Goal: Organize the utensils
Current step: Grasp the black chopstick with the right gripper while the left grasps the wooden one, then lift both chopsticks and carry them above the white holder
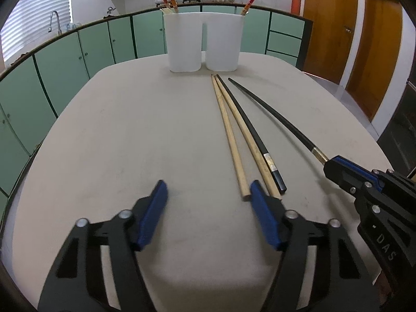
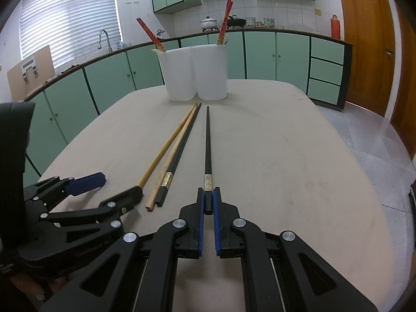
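Note:
My right gripper [image 2: 208,195] is shut on the butt end of a black chopstick [image 2: 207,143], whose tip points toward the white two-cup holder [image 2: 212,72]. In the left wrist view that gripper [image 1: 330,166] holds the same chopstick [image 1: 309,145] at the right. A second black chopstick [image 1: 249,127] and two wooden chopsticks [image 1: 228,135] lie side by side on the beige table [image 1: 117,143]. My left gripper [image 1: 208,189] is open with only bare table between its fingers. Its right finger [image 1: 260,202] sits at the near ends of the wooden pair. Red chopsticks stand in both cups of the holder [image 1: 184,41].
Green cabinets [image 1: 59,65] and a counter with a sink curve behind the table. Wooden doors [image 1: 330,26] stand at the right, above a tiled floor [image 2: 377,143]. Pots and a red flask sit on the far counter.

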